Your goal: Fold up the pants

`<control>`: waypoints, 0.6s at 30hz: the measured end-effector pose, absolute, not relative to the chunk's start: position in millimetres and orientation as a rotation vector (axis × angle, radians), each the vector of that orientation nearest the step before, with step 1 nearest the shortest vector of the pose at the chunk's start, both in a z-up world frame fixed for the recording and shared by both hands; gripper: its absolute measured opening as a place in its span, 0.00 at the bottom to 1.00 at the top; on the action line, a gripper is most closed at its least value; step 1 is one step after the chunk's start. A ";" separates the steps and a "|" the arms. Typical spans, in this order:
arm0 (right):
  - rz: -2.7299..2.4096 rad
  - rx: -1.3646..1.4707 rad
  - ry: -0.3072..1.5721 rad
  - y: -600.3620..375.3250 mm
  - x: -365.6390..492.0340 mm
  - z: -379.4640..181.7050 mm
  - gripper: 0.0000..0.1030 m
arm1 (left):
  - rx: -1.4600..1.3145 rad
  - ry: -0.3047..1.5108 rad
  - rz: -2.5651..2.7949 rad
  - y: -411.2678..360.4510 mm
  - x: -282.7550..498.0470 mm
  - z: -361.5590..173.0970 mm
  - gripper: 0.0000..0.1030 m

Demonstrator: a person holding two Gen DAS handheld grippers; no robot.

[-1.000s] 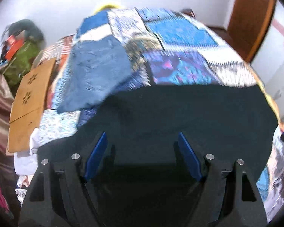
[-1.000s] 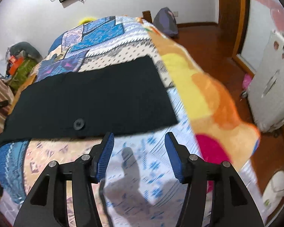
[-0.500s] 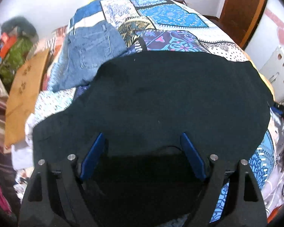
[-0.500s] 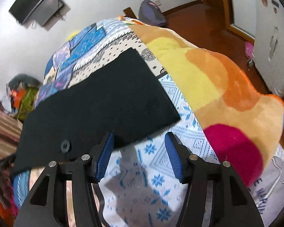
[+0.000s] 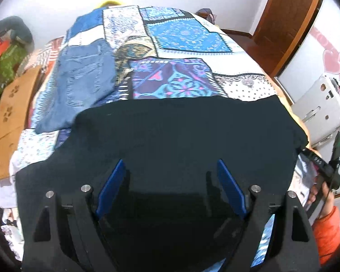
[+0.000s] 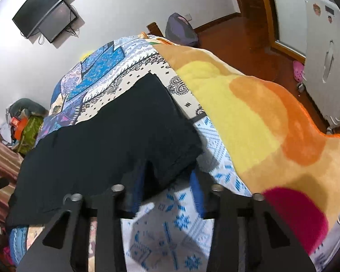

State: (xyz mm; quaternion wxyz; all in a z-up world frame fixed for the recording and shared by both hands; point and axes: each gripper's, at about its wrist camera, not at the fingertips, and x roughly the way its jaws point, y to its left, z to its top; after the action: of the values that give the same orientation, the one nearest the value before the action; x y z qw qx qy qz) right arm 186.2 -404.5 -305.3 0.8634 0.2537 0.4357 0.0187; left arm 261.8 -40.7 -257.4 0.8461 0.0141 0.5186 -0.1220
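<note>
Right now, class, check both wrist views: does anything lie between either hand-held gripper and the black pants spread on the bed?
Nothing visible does. The left hand-held gripper is open directly over the black pants, and the right hand-held gripper is open at their near corner. The folded jeans lie beyond, off to the side.

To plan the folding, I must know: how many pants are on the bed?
2. Black pants lie across the near side of the bed, under both grippers. Jeans lie farther back on the left, folded. Others may be hidden off the bed's edge.
</note>
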 end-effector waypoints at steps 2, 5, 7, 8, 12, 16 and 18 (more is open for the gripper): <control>0.067 0.549 0.912 -405.8 190.4 -306.6 0.13 | 0.025 1.103 -0.272 -49.2 264.0 -261.2 0.81; 0.082 0.532 0.903 -402.2 192.8 -303.6 0.08 | 0.042 1.131 -0.296 -62.7 266.1 -272.0 0.81; 0.091 0.518 0.892 -399.8 192.2 -298.4 0.08 | 0.060 1.152 -0.302 -68.9 266.6 -279.9 0.81; 0.097 0.519 0.883 -399.9 191.9 -295.6 0.08 | 0.075 1.159 -0.296 -71.9 266.6 -285.1 0.81; 0.124 0.524 0.829 -398.5 190.4 -274.4 0.08 | 0.157 1.120 -0.277 -79.1 260.4 -288.9 0.81; 0.173 0.516 0.763 -390.7 191.8 -244.1 0.07 | 0.158 1.113 -0.281 -77.4 259.8 -288.9 0.82; 0.200 0.506 0.734 -383.8 192.7 -229.4 0.07 | 0.140 1.116 -0.282 -74.4 260.6 -288.2 0.82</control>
State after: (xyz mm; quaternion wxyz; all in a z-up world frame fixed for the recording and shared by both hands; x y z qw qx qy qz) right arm 192.7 -383.8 -229.4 0.8975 0.2441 0.3543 0.0965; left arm 260.6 -74.4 -288.2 0.8367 0.0662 0.5271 -0.1335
